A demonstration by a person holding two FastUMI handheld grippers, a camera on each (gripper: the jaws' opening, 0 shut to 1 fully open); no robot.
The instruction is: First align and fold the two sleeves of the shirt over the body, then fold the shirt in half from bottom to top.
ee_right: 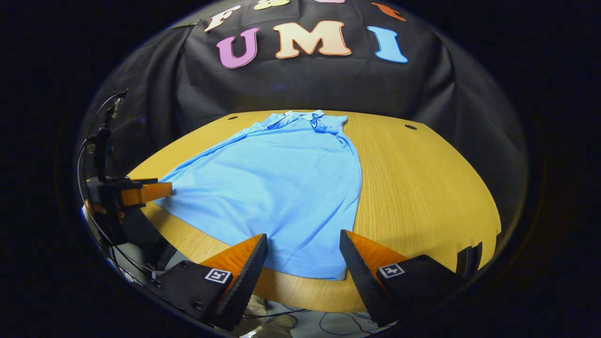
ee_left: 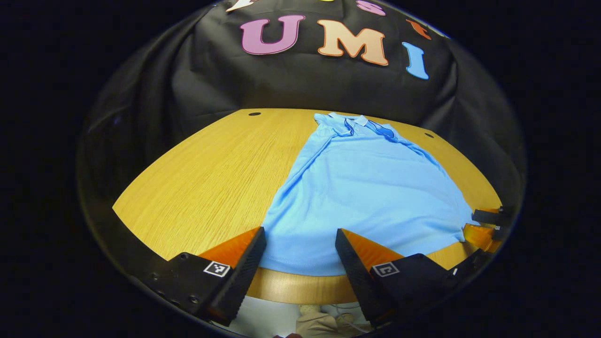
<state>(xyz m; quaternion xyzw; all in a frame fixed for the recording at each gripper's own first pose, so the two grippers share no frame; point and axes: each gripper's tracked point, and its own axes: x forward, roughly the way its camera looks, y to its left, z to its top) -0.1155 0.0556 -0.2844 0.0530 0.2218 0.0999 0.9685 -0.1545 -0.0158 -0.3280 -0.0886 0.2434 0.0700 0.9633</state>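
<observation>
A light blue polo shirt [ee_left: 366, 188] lies flat on the wooden table [ee_left: 211, 178], collar [ee_left: 359, 123] at the far end and both sleeves folded in over the body. My left gripper [ee_left: 299, 231] is open, its fingers straddling the near hem by the shirt's left corner. In the right gripper view the shirt [ee_right: 281, 188] has its collar [ee_right: 310, 117] far away. There my right gripper [ee_right: 303, 234] stands open over the hem's right corner. The right gripper [ee_left: 488, 225] appears at the shirt's right edge in the left gripper view. The left gripper [ee_right: 145, 193] sits at the shirt's left edge in the right gripper view.
The table's front edge [ee_left: 300, 288] curves just under the fingers. Small dark holes [ee_left: 254, 113] [ee_right: 410, 126] mark the far tabletop. Bare wood [ee_right: 422, 188] stretches to the right of the shirt. A hand [ee_right: 101, 209] and cables hold the far gripper at the left.
</observation>
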